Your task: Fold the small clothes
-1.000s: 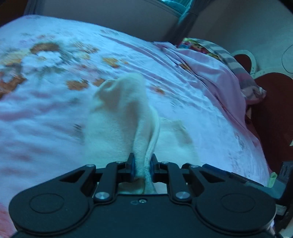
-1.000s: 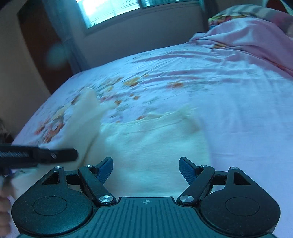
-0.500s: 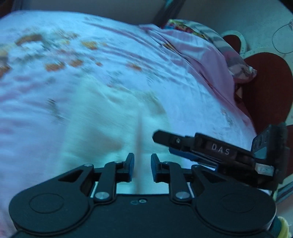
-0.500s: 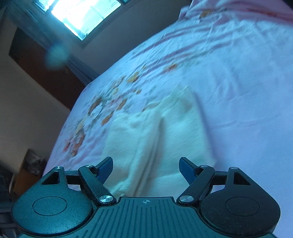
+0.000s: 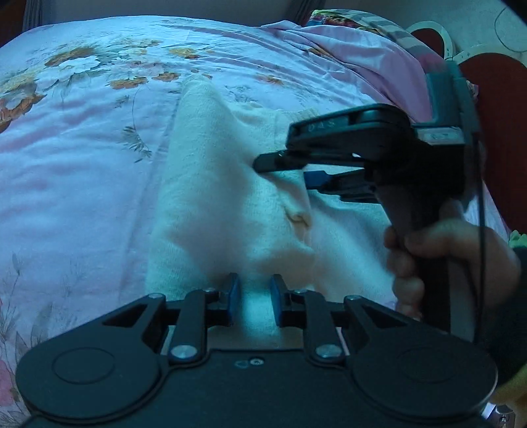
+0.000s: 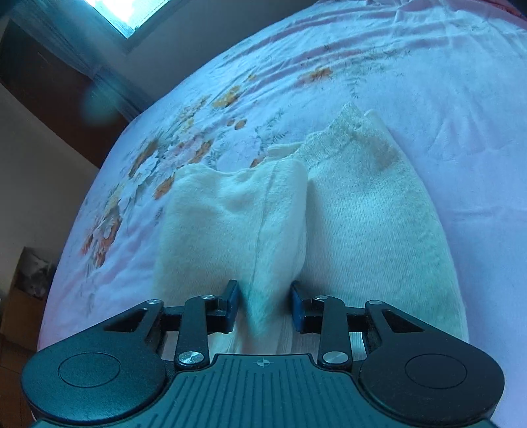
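Note:
A cream knitted garment [image 5: 224, 197] lies partly folded on the pink floral bedsheet [image 5: 82, 148]. My left gripper [image 5: 253, 293] stands low over its near edge, its narrow jaws shut on a fold of the cloth. From the right, my right gripper [image 5: 283, 171] reaches over the middle of the garment, held by a person's hand [image 5: 444, 250]. In the right wrist view the garment [image 6: 362, 214] has a raised ridge running between the right gripper [image 6: 263, 296] pads. Those jaws are closing, and the ridge touches both pads.
A pink quilt [image 5: 362, 59] and a patterned pillow [image 5: 346, 19] are heaped at the head of the bed. A dark red headboard [image 5: 494, 105] stands behind them. A window [image 6: 108, 13] and dark wooden furniture [image 6: 42, 82] lie past the bed's far side.
The lifted flap of the garment came down onto the bed with my left gripper. My right gripper swung in over the garment, and its wide jaws narrowed around a ridge of cloth.

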`<state>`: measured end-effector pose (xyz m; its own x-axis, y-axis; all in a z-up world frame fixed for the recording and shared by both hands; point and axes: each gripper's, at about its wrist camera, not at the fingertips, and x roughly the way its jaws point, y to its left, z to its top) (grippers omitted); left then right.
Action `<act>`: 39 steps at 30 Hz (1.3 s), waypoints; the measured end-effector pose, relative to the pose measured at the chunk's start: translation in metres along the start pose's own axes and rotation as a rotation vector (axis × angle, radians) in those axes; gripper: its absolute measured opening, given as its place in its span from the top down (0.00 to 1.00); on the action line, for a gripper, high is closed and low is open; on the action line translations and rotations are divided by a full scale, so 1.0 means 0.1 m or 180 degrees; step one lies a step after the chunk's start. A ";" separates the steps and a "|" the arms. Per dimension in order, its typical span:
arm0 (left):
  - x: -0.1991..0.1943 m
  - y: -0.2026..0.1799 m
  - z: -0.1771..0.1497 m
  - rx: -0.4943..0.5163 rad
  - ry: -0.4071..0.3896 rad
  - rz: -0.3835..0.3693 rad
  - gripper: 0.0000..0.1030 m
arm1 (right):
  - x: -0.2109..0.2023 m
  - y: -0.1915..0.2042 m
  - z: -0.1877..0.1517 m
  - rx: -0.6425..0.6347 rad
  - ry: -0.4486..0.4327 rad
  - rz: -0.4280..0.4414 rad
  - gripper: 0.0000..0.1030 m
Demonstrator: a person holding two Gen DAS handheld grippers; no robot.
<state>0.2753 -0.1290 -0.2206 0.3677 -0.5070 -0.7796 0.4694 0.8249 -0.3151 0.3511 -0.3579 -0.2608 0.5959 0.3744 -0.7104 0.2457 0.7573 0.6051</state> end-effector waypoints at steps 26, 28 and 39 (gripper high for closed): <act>-0.05 -0.16 0.39 -0.0167 -0.0067 -0.0361 0.84 | -0.80 -0.34 0.14 -0.0545 -0.0159 -0.0167 0.58; -0.03 -0.10 0.38 -0.0111 -0.0030 -0.0294 0.84 | -0.97 -0.36 -0.07 -0.0510 -0.0110 -0.0193 0.58; -0.11 -0.11 0.25 -0.0153 -0.0071 -0.0172 0.83 | -1.18 -0.32 -0.72 -0.0339 0.0035 -0.0201 0.70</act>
<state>0.2864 -0.1385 -0.1952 0.3609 -0.5562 -0.7486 0.4502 0.8069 -0.3825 0.2181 -0.3877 -0.2223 0.5733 0.3295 -0.7502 0.1994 0.8319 0.5178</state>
